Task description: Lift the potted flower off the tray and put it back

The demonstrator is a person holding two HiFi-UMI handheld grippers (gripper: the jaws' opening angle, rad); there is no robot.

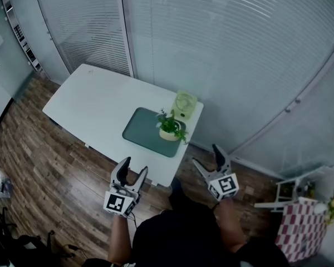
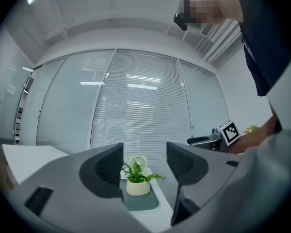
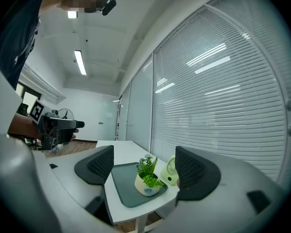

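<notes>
A potted flower (image 1: 170, 128), green leaves in a cream pot, stands upright at the right end of a dark green tray (image 1: 145, 133) on a white table (image 1: 94, 107). The left gripper view shows the potted flower (image 2: 137, 180) on the tray (image 2: 141, 201) far ahead between the jaws; the right gripper view also frames the potted flower (image 3: 148, 181) and tray (image 3: 126, 182). My left gripper (image 1: 134, 171) and right gripper (image 1: 206, 154) hang open and empty in the air, short of the table's near edge.
A small light-green fan (image 1: 185, 104) stands just behind the pot at the table's far right corner. Glass walls with blinds run behind the table. Wooden floor lies below. A white stand with a checked box (image 1: 298, 227) is at the far right.
</notes>
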